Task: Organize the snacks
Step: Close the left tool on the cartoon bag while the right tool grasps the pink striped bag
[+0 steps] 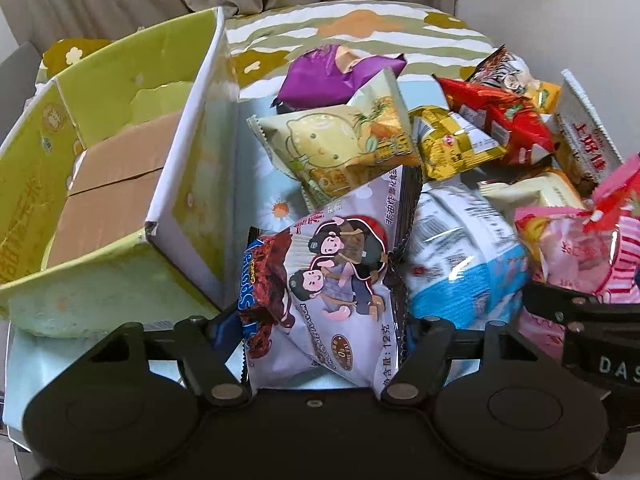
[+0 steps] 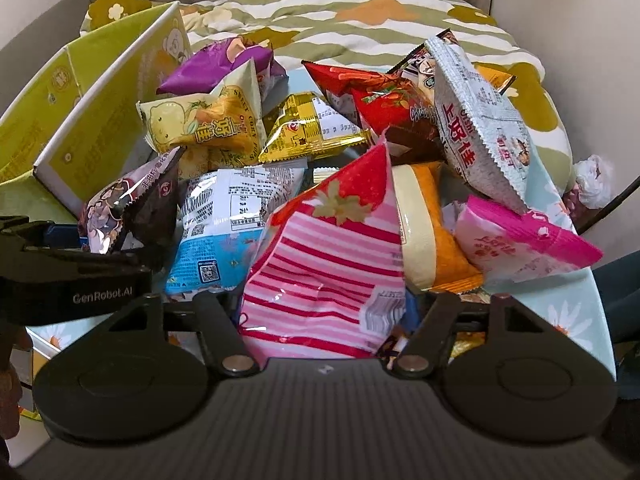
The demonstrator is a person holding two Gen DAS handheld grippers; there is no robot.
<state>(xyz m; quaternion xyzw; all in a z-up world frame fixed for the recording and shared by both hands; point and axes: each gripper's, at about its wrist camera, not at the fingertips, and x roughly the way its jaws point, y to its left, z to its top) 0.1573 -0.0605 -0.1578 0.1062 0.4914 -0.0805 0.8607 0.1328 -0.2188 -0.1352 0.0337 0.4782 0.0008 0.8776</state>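
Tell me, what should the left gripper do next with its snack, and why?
Probably carry it left and drop it into the green box. The left gripper is shut on the cartoon packet, lifted off the snack pile, and the box sits open just beside it, with nothing showing on its cardboard floor.

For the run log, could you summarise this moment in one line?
left gripper: shut on grey packet | right gripper: shut on striped packet | box: open

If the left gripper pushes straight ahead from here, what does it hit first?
The left gripper is already shut on the grey cartoon snack bag. Straight ahead, that bag would probably meet the pale yellow lemon bag first, though depth is hard to judge. The green box sits off to the left.
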